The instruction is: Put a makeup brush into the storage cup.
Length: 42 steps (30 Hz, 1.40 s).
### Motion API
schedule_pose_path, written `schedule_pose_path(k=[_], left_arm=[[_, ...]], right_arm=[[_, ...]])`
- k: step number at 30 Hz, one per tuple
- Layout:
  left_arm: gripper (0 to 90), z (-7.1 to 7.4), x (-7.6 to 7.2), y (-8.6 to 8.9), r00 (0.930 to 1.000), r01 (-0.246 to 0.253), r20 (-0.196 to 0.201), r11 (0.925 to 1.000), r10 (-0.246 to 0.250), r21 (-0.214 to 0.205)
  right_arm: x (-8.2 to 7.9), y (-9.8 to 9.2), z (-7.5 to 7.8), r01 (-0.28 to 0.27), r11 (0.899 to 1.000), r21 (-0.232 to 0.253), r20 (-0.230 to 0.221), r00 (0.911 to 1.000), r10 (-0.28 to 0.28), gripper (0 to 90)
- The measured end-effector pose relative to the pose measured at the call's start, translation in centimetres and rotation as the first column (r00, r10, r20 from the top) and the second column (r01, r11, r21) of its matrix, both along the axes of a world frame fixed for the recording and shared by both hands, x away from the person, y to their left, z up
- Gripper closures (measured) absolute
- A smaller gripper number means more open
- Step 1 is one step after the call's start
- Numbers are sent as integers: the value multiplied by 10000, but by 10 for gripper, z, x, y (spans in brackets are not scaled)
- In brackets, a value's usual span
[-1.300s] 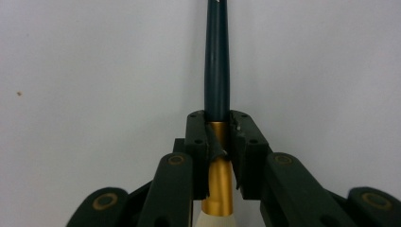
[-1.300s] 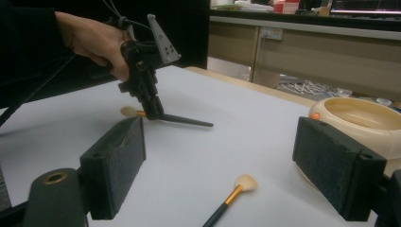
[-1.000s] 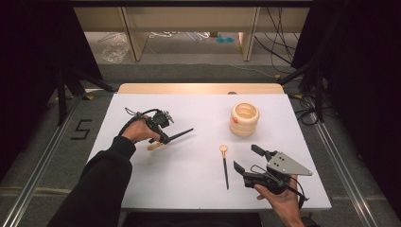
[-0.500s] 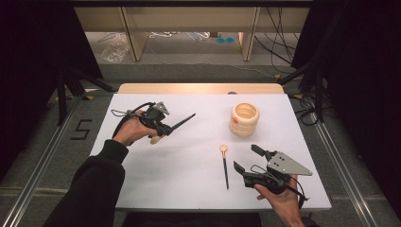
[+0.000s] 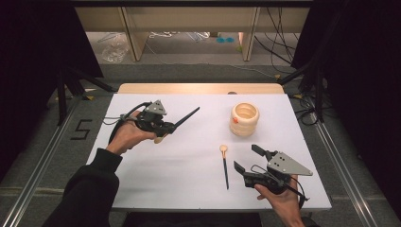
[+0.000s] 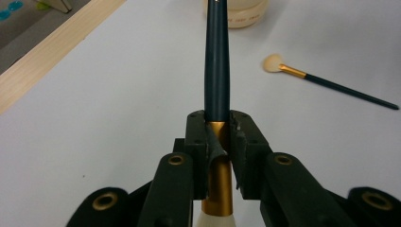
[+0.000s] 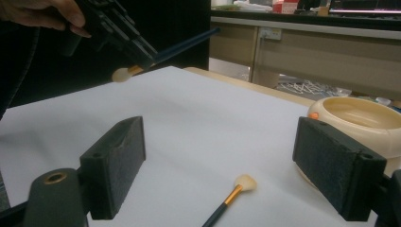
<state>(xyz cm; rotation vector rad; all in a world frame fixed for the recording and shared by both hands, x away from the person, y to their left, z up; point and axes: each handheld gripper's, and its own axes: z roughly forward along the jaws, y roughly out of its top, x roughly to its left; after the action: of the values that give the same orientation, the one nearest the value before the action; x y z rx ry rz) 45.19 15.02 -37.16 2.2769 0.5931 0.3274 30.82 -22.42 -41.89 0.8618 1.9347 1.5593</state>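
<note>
One brush lifted, one not yet collected.
Left gripper (image 5: 166,126) pinches a brush (image 6: 217,71) aimed at 2 o'clock toward the cup (image 5: 244,119); right gripper (image 5: 249,159), jaws spread, idles beside the second brush (image 5: 225,165).

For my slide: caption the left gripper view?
Left gripper clamping a dark-handled, gold-ferruled makeup brush above a white table.

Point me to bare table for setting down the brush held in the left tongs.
Free: the white mat between the left tongs and the lying brush, plus its near-left corner. Crowded: right side, with the cream holder, lying brush and open right tongs.
</note>
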Motion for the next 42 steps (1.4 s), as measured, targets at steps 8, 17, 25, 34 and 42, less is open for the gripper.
schedule_pose_path(k=[8, 17, 25, 34, 42], left_arm=[[784, 5, -25, 0, 9987, 103, 504, 9983, -74, -568], [784, 7, -37, 3, 9964, -232, 776, 9882, 353, -1512], [783, 8, -47, 14, 9861, -776, 1168, 9482, 1186, -3079], [784, 9, -62, 16, 9786, -803, 1491, 9305, 1417, -3575], [784, 7, -73, 17, 9769, -754, 1526, 9100, 1493, -4077]], right_arm=[[0, 0, 0, -48, 10000, 49, -40, 10000, 48, 188], [0, 0, 0, -37, 10000, 25, -32, 10000, 37, 188], [0, 0, 0, -40, 10000, 14, -32, 10000, 40, 188], [2, 1, -1, -183, 9998, 56, 171, 9997, 182, 188], [0, 0, 0, -13, 10000, -11, 62, 10000, 13, 188]])
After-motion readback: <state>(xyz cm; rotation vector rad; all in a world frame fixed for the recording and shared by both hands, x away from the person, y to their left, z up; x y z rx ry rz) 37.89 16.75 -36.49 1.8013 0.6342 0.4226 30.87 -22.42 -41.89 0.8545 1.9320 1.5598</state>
